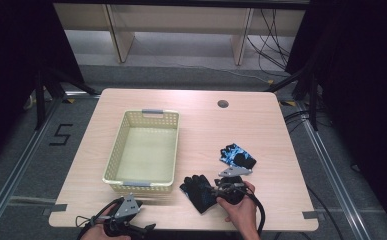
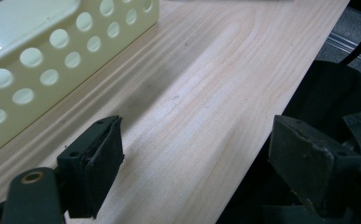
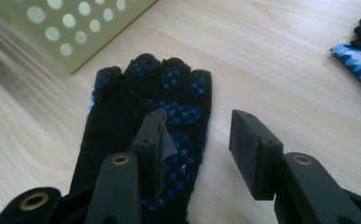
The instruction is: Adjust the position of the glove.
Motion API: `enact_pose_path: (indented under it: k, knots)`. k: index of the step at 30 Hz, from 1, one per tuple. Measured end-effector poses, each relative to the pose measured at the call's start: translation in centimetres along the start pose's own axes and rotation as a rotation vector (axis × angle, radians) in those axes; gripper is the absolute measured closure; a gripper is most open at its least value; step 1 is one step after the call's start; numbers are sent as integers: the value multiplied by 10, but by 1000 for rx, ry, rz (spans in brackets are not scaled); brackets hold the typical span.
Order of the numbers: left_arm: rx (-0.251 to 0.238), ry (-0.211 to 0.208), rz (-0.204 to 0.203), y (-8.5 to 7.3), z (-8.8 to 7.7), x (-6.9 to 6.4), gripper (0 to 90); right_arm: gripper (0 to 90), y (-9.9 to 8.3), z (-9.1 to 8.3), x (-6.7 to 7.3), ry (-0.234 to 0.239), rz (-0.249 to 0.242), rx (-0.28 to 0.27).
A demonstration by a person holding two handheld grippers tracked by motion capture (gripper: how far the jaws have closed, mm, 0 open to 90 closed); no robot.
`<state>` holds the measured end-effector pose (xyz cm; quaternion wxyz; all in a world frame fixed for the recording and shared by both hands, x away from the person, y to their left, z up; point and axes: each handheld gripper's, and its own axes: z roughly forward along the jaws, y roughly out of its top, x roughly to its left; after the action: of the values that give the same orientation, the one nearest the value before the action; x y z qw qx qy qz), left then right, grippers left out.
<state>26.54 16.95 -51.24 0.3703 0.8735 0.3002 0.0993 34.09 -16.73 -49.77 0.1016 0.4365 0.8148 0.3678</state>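
right gripper [image 3: 194,140] half open, astride edge of black glove [image 3: 145,116], 1 pad over palm, nothing gripped yet. glove lies flat at 4 o'clock off basket [image 1: 143,145], likely bound there. left gripper [image 2: 192,163] open, empty, parked.

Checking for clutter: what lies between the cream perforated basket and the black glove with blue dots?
Nothing: bare wooden tabletop separates cream perforated basket and black glove with blue dots, in the high view.

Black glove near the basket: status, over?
Right tongs open, one jaw over flat black dotted glove. Left tongs open, idle. Cream perforated basket nearby, path unobstructed.
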Motion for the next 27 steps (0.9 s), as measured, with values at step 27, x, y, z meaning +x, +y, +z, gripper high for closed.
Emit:
enact_pose_path:
  k: [27]
  knots:
    - [-11, -10, -10, 0, -1, -1, 179, 869, 14, -13, -1, 134, -124, -7]
